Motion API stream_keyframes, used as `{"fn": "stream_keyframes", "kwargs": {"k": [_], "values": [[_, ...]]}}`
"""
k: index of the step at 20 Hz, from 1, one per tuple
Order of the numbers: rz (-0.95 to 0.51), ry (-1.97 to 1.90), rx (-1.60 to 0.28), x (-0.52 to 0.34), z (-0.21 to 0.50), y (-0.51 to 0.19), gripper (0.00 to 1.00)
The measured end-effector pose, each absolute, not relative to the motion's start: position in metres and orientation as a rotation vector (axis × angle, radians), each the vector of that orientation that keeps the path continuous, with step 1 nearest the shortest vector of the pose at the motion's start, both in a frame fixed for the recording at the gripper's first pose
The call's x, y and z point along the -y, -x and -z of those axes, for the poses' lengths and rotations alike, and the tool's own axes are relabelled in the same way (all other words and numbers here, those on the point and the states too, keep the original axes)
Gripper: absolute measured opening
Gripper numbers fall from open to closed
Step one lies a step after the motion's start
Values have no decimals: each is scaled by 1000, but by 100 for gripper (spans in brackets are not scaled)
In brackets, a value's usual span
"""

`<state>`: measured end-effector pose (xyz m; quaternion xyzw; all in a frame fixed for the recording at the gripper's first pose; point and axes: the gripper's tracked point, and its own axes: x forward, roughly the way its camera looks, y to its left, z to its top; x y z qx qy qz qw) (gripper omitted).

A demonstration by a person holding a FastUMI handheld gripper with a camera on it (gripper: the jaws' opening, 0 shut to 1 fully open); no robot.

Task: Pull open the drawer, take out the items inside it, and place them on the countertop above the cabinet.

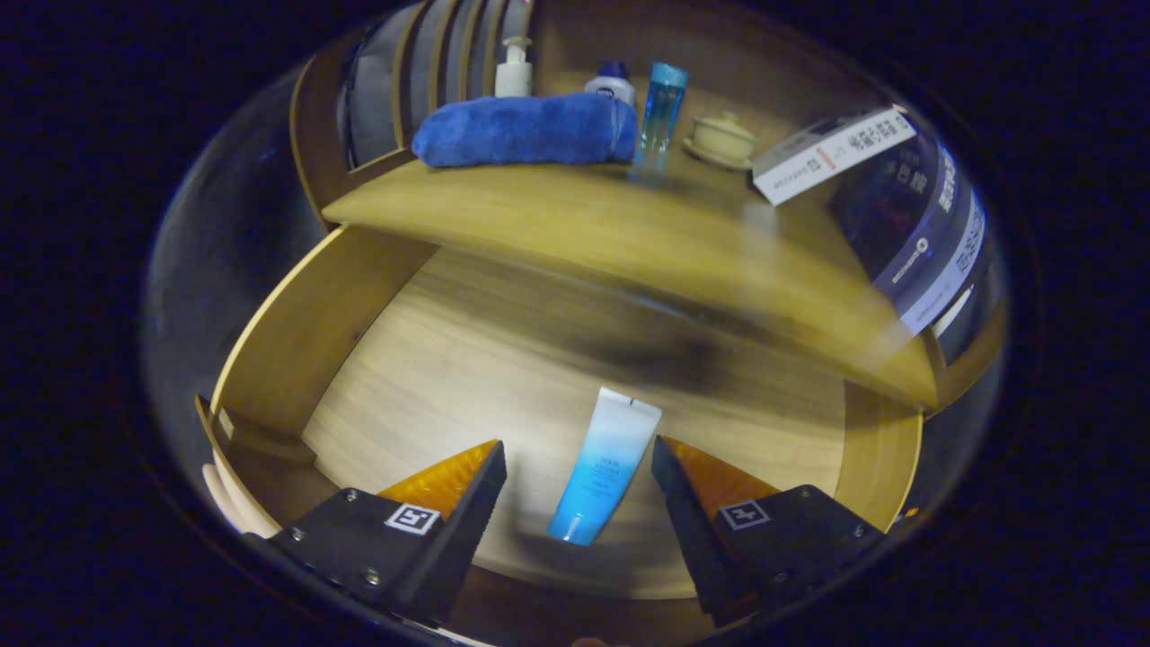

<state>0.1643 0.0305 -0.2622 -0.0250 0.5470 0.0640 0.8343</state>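
The wooden drawer (296, 332) stands pulled out below the countertop (575, 216). On its floor lies a white-to-blue squeeze tube (604, 467), cap end toward me. My gripper (578, 458) hovers over the drawer with its fingers open. The tube lies in the gap between the two orange-and-black fingers (467, 485), touching neither.
On the countertop sit a rolled blue towel (526, 130), a white pump bottle (515, 70), a white jar with a blue lid (611, 83), a clear blue bottle (663, 108), a lidded ceramic cup on a saucer (720, 139) and a white box (831, 153). Dark boxes (925, 225) stand at the right.
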Motion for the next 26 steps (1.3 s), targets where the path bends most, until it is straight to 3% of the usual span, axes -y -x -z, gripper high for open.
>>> {"fn": "stream_keyframes", "kwargs": {"k": [10, 15, 16, 17, 26], "values": [[-111, 69, -1358, -21, 297, -150, 97], [-138, 70, -1348, -18, 298, -147, 44], [-134, 92, -1334, -14, 287, -147, 44], [-146, 118, -1316, -15, 292, -146, 37], [-304, -36, -1154, -50, 223, -137, 36]]}}
